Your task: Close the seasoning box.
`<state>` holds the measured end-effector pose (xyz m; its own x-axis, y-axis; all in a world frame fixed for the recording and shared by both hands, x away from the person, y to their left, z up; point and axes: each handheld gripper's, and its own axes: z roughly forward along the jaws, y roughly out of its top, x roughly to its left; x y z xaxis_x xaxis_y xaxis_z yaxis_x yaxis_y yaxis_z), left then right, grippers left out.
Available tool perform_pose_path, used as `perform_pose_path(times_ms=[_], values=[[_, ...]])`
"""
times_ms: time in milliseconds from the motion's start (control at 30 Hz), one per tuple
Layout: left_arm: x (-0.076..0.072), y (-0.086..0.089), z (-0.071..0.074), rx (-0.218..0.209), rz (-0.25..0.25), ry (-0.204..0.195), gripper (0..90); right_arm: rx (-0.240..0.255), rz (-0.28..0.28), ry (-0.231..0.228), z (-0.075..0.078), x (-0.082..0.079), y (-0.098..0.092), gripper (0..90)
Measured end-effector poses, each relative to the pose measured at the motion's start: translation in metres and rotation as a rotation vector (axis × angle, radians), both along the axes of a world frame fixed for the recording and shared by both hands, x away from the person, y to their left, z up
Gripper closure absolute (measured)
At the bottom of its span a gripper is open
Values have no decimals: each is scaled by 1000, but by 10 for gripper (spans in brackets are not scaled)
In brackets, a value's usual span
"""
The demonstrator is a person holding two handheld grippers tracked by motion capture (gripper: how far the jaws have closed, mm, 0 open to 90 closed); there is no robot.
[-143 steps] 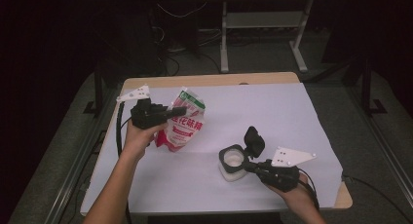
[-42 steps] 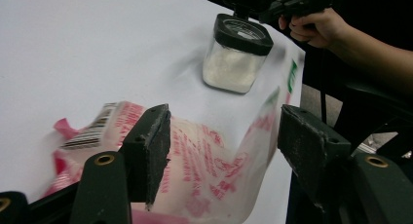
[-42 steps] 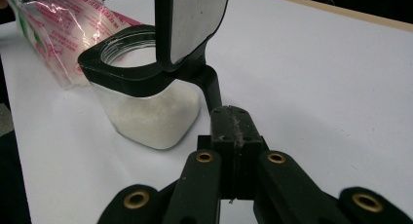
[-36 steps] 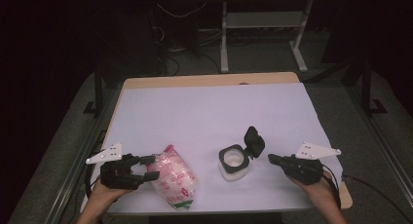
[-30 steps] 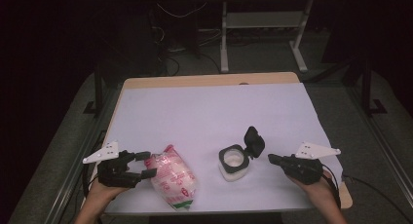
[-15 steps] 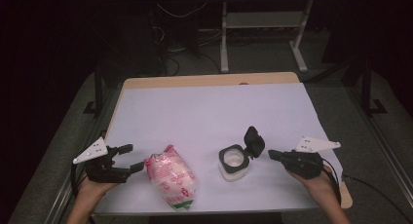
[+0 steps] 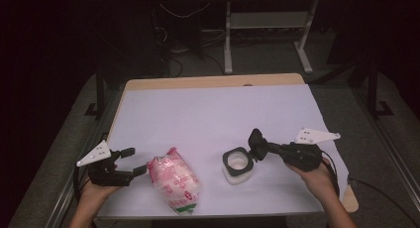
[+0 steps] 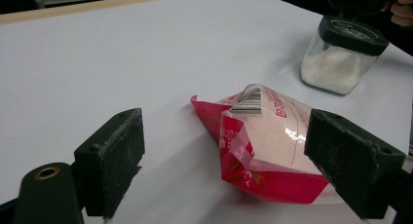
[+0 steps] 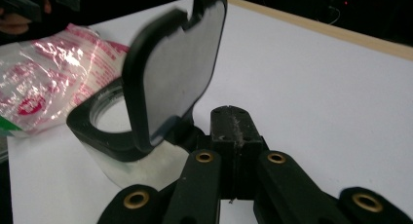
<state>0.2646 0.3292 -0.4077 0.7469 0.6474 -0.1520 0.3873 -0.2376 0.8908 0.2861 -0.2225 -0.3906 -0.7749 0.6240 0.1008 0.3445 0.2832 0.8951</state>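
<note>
On the white-covered table (image 7: 213, 109), near its front edge, a pink and clear plastic bag (image 7: 174, 179) of white powder lies on its side, its torn red mouth (image 8: 209, 112) pointing toward the left gripper (image 7: 130, 162). That gripper hovers just left of the bag at the table's front left corner, jaws spread wide and holding nothing. To the right of the bag stands a small clear jar (image 7: 237, 164) with a black collar and white powder inside, its hinged black lid (image 9: 175, 63) flipped up. The right gripper (image 7: 262, 149) reaches in from the right, jaws drawn together at the hinge side of the lid; whether they pinch it I cannot tell.
</note>
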Motion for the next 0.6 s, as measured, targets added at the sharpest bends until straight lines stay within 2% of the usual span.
perform_pose_path(times_ms=[600], values=[[0, -3, -2, -1, -14, 6, 143, 23, 48, -31, 12, -5, 18, 899]])
